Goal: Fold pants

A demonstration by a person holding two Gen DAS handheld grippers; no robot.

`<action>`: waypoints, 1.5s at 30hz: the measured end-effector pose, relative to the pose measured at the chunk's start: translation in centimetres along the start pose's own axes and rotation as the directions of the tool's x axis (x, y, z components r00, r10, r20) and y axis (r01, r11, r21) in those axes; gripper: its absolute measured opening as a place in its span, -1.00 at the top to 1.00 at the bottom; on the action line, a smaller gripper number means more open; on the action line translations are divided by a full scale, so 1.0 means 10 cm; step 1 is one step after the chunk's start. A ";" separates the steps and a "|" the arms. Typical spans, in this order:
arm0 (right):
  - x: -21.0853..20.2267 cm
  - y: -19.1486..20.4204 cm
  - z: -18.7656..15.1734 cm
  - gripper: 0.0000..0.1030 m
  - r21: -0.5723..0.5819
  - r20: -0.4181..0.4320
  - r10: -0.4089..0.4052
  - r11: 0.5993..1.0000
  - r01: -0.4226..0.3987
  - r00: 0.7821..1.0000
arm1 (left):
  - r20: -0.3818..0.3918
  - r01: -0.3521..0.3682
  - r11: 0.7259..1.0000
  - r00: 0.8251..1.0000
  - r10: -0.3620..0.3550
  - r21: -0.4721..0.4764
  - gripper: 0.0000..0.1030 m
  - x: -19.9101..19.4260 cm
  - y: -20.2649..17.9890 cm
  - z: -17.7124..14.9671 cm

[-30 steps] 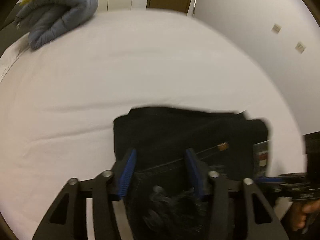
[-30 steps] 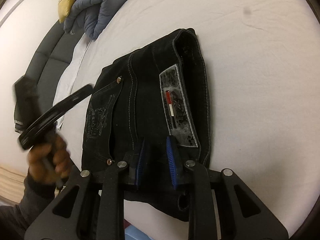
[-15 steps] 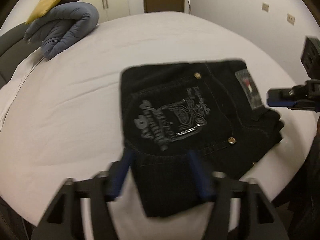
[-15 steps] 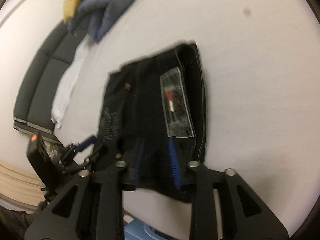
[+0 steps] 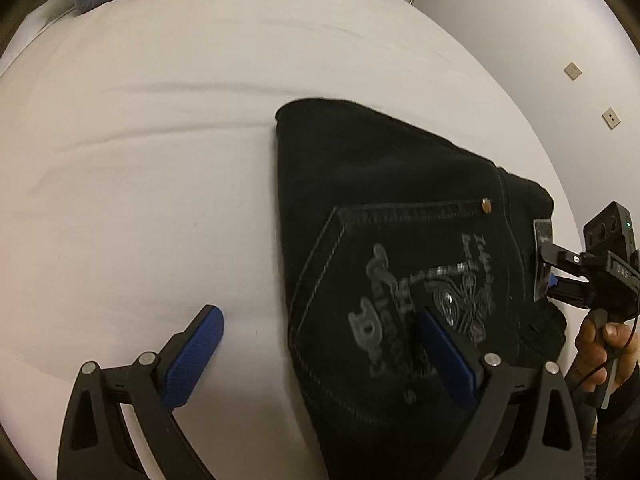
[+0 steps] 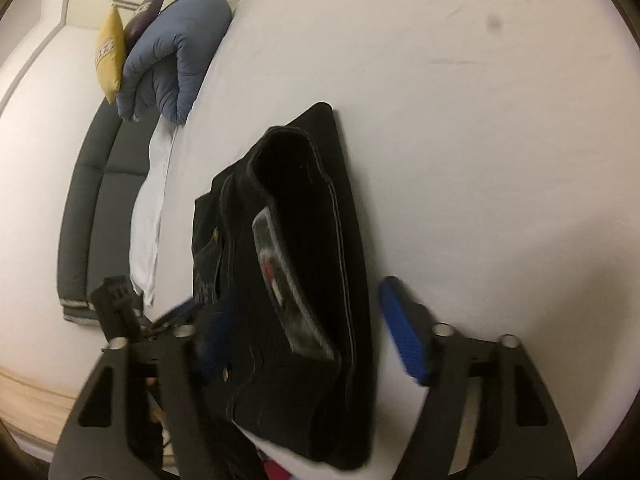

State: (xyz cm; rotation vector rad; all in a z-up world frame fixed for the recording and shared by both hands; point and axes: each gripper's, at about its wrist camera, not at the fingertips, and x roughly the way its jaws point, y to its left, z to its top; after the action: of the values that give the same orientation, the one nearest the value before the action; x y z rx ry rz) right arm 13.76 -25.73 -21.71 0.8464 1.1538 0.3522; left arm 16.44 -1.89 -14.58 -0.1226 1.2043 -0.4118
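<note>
Left tool (image 5: 320, 354): jaws wide apart and just been opening. Its left pad (image 5: 192, 360) hangs over bare sheet; its right pad sits over the pocket, not clamped. Nothing is gripped.

Right tool (image 6: 308, 332): jaws apart and just been opening. They straddle the waistband end of the folded black pants (image 6: 304, 264), one pad on each side, with no clear pressure. In the left wrist view this tool enters at 3 o'clock, with a hand (image 5: 600, 344) on its handle.

The pants (image 5: 400, 240) lie folded flat on the white bed (image 5: 160, 160), near its front edge. The back pocket (image 5: 408, 280) carries grey embroidered lettering, too blurred to read. A waistband patch (image 6: 288, 276) shows a red and white mark, with no legible text.

Far, at 11 o'clock: a rolled blue duvet (image 6: 172, 60), with a yellow cushion (image 6: 108, 52) beside it.
</note>
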 end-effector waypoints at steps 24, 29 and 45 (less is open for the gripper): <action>-0.83 0.64 0.56 0.70 -0.181 0.141 -0.048 0.981 0.074 0.989 | 0.102 0.036 0.993 0.994 -0.047 0.110 0.62 -0.45 -1.08 0.36; -0.54 -0.18 0.72 0.49 -0.034 0.073 -0.154 0.987 0.157 0.985 | 0.035 -0.025 0.992 0.999 0.021 0.121 0.16 0.18 -1.08 0.30; -2.42 1.04 -0.22 -0.62 -0.243 0.792 -0.094 0.858 0.453 0.603 | 0.798 -0.458 0.888 0.548 0.250 0.036 -1.00 -1.97 -1.54 -0.45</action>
State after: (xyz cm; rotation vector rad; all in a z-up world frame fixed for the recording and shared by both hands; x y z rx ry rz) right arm 3.97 -33.61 1.52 0.3238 0.3526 -0.0495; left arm 2.75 -8.13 5.89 0.1585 0.2676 -0.0957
